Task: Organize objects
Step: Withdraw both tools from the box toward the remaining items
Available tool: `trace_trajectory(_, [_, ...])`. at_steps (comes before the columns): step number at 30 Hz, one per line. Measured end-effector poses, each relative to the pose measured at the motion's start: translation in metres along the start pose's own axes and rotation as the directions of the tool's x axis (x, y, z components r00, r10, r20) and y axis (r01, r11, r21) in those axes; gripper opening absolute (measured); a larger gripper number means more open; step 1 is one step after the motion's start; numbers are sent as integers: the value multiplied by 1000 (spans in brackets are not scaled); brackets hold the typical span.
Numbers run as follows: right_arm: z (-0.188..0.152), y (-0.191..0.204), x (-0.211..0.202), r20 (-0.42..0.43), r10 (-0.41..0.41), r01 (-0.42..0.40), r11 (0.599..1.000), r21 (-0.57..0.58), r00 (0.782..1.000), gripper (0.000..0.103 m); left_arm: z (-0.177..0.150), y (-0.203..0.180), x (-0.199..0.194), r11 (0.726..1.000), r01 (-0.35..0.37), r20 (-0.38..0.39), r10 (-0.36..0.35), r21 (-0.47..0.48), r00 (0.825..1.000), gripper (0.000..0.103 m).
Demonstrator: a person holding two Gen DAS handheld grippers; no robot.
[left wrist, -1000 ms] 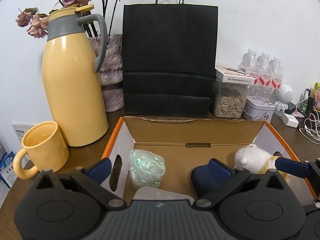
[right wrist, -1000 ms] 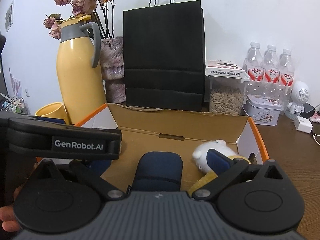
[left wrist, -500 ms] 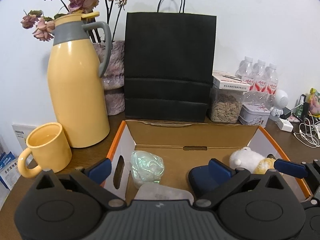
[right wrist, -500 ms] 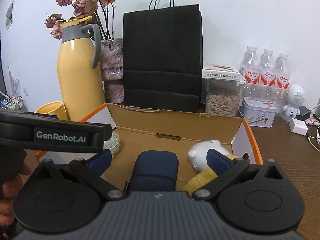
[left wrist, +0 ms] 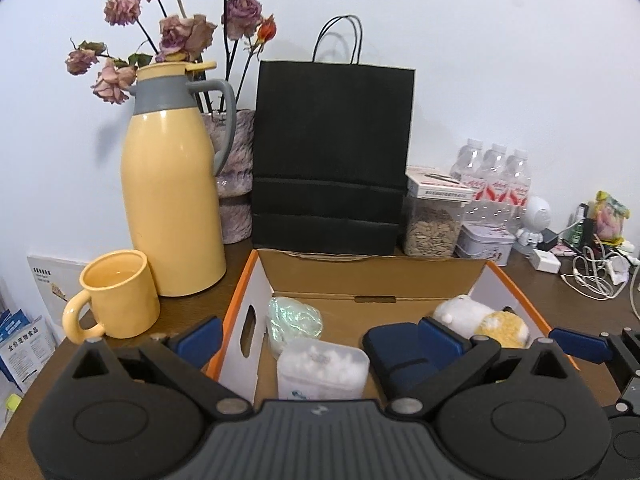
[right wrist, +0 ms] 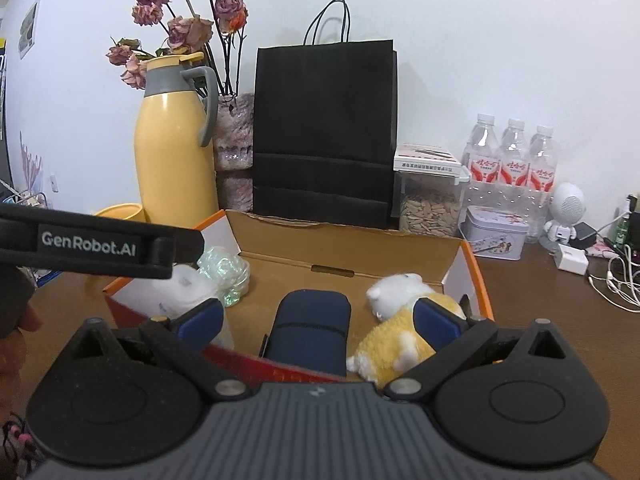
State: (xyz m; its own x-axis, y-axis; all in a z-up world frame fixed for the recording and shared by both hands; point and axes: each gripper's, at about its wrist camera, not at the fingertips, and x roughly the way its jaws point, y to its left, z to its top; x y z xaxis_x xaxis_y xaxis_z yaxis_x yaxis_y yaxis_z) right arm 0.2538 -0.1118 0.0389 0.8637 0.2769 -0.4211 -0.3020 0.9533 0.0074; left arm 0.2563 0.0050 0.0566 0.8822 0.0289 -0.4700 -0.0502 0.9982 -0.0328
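An open cardboard box [left wrist: 376, 276] with orange edges stands on the brown table. Inside lie an iridescent green bundle [left wrist: 294, 320], a clear plastic tub of cotton [left wrist: 322, 368], a navy case [left wrist: 394, 360] and a white-and-yellow plush toy [left wrist: 480, 318]. My left gripper [left wrist: 320, 337] hangs open over the box's near left part, above the cotton tub, holding nothing. My right gripper [right wrist: 319, 321] is open above the near edge, with the navy case [right wrist: 310, 328] and plush toy [right wrist: 400, 320] seen between its pads. The box [right wrist: 344, 244] shows here too.
Behind the box stand a black paper bag [left wrist: 332, 156], a yellow thermos jug [left wrist: 172, 200], a vase of dried roses [left wrist: 236, 176], a seed jar [left wrist: 432, 224], a tin [left wrist: 486, 242] and water bottles [left wrist: 496, 176]. A yellow mug [left wrist: 120, 296] sits left; cables [left wrist: 596, 276] lie right.
Both grippers have drawn back and up from the box, so more of its contents and the wall show. The cotton tub has come into full view. Both stay open.
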Motion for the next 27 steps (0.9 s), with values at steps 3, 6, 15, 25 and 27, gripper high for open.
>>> trace_trajectory(3, [-5,2,-14,2,2,-2,1000,0,1000,103,-7,1,-15,1000,19,9,-19,0,1000,103])
trace_trajectory(6, [-11,4,-28,5,2,-2,1000,-3,1000,103,-13,2,-28,1000,15,7,-15,8,1000,103])
trace_trajectory(15, [-34,8,-64,-10,7,-7,1000,8,1000,103,-40,17,-58,1000,-18,-17,19,23,1000,103])
trace_trajectory(25, [-62,16,-91,-47,4,-4,1000,9,999,103,-72,43,-82,999,-45,-60,46,20,997,102])
trace_trajectory(27, [-68,17,-96,-55,4,-3,1000,11,998,103,-77,47,-85,999,-47,-69,48,20,996,102])
